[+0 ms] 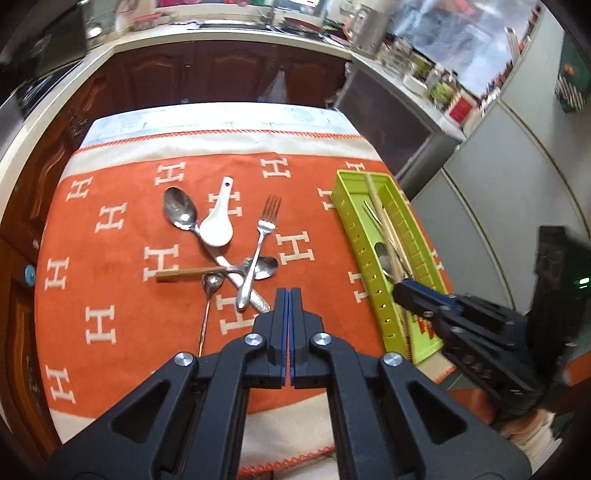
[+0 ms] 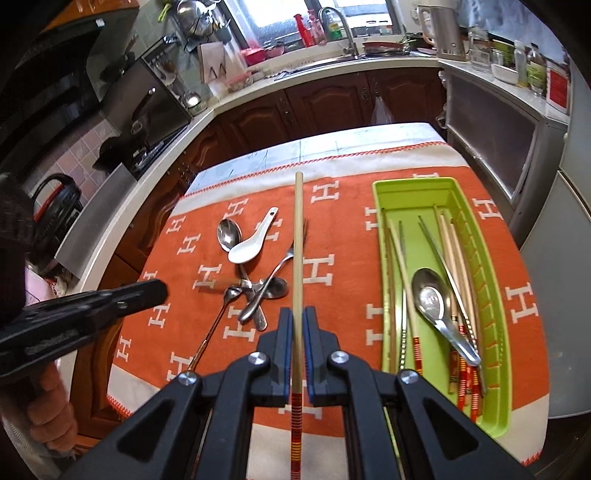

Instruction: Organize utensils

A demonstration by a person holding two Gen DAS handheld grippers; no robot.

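R gripper (image 2: 297, 314) clamps a chopstick (image 2: 298, 236) above the cloth (image 2: 332, 229), L gripper (image 1: 289, 295) closed w/ nothing in it

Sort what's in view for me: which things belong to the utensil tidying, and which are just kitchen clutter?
Job: chopstick clamped in right gripper; green tray holding chopsticks and a spoon; on the orange cloth, metal spoon, white spoon, fork; left gripper, shut and empty.

Clutter: kettle, tap, red bottle.
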